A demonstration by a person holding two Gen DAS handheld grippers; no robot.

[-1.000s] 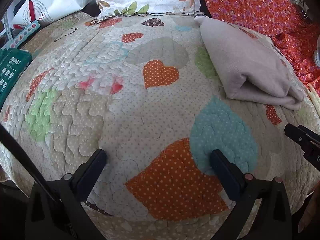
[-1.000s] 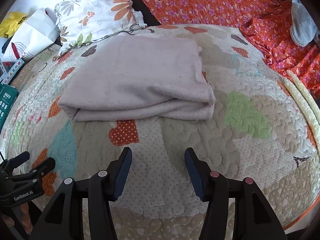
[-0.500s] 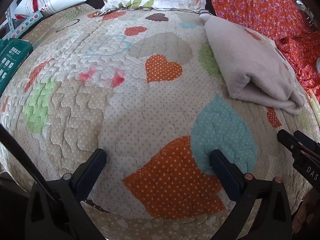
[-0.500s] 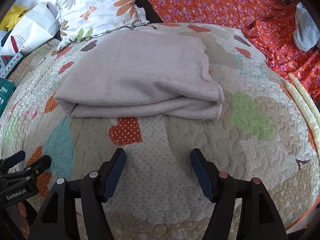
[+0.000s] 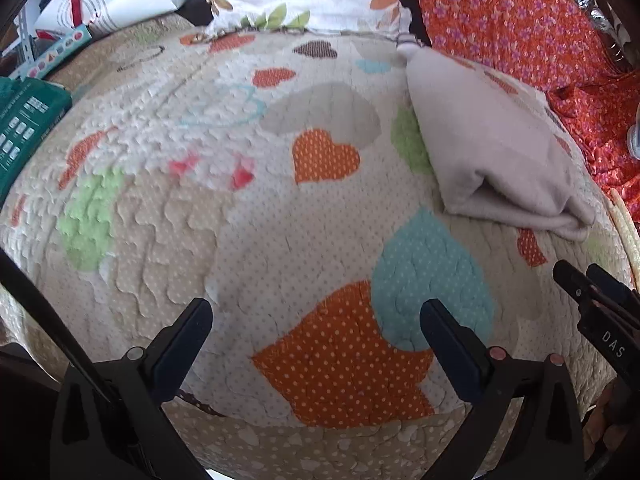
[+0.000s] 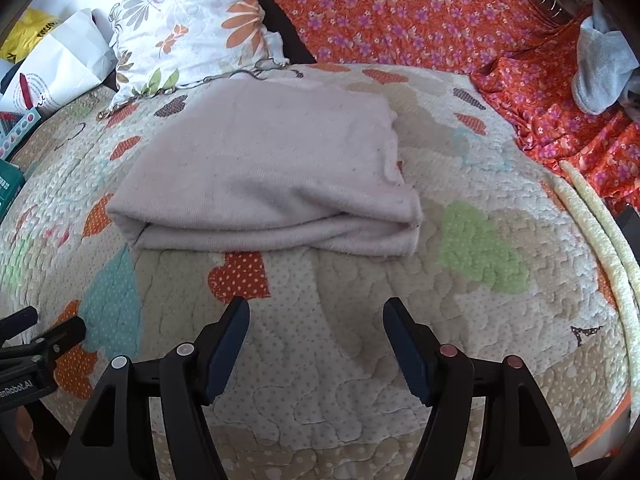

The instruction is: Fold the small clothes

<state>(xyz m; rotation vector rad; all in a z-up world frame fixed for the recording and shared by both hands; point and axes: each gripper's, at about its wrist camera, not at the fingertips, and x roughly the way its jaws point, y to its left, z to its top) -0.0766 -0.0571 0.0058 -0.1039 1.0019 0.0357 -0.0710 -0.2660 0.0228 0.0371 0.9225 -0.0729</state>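
A pale pink-grey garment (image 6: 264,172) lies folded into a flat stack on the heart-patterned quilt (image 6: 472,240). In the left wrist view it lies at the right (image 5: 492,148). My right gripper (image 6: 316,316) is open and empty, a short way in front of the garment's near edge. My left gripper (image 5: 316,316) is open and empty over an orange heart patch, to the left of the garment. The right gripper's fingers show at the right edge of the left wrist view (image 5: 592,292).
A floral pillow (image 6: 192,28) lies behind the garment. Orange flowered fabric (image 6: 420,12) covers the back right, with a grey cloth (image 6: 600,72) on it. A white paper bag (image 5: 116,0) and a green box (image 5: 24,120) sit at the left. Pale piping (image 6: 600,240) edges the quilt's right side.
Both grippers have drawn back slightly from the folded garment. The right gripper's jaws have opened wider. The garment has not moved.
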